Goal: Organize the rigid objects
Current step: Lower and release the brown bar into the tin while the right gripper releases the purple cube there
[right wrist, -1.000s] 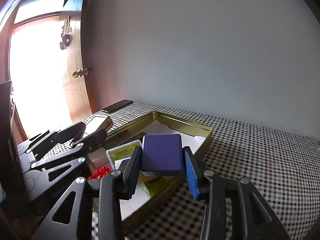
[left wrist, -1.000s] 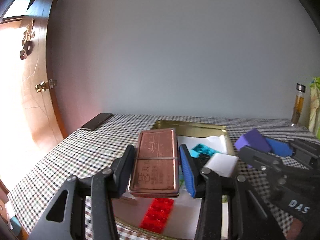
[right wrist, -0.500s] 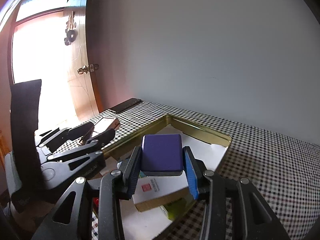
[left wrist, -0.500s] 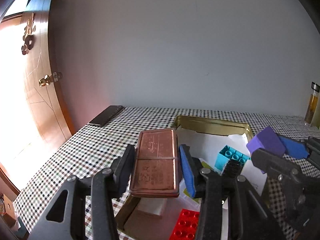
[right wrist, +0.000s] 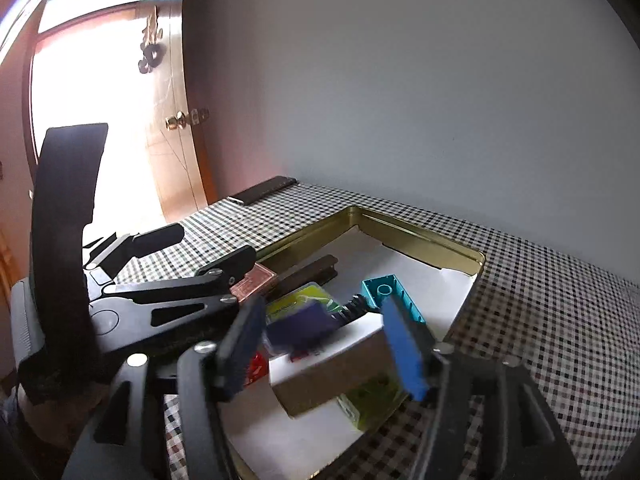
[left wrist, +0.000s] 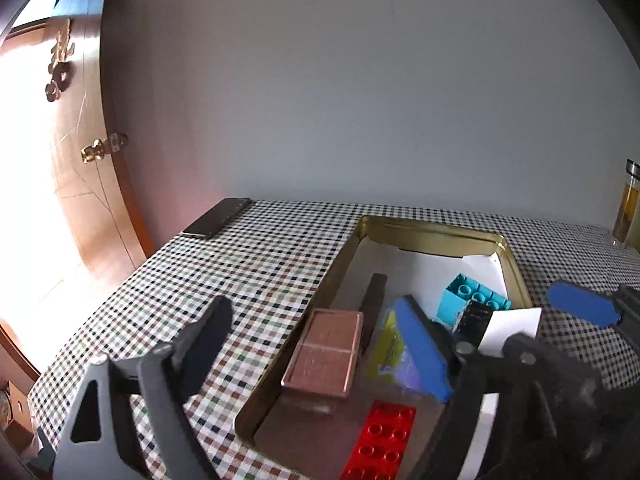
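My left gripper (left wrist: 314, 305) is opening wide. The copper tin (left wrist: 326, 350) lies flat below its jaws, in the near left corner of the gold tray (left wrist: 432, 227), and neither pad touches it. My right gripper (right wrist: 323, 305) is opening too. The purple block (right wrist: 300, 325), blurred, is loose between its fingers and sits over a white box (right wrist: 332, 358) in the tray (right wrist: 420, 236). In the right wrist view the left gripper (right wrist: 196, 249) hangs over the tray's left side, by the copper tin (right wrist: 252, 281).
The tray also holds a red brick (left wrist: 384, 440), a teal brick (left wrist: 468, 300), a dark brown bar (left wrist: 373, 304) and a yellow-green packet (right wrist: 304, 300). A dark phone (left wrist: 218, 218) lies at the checked cloth's far left. A bottle (left wrist: 630, 208) stands far right. A door is left of the table.
Both grippers came forward over the tray and opened. The copper tin dropped from the left jaws into the tray. The purple block left the right pads and dropped toward the white box.
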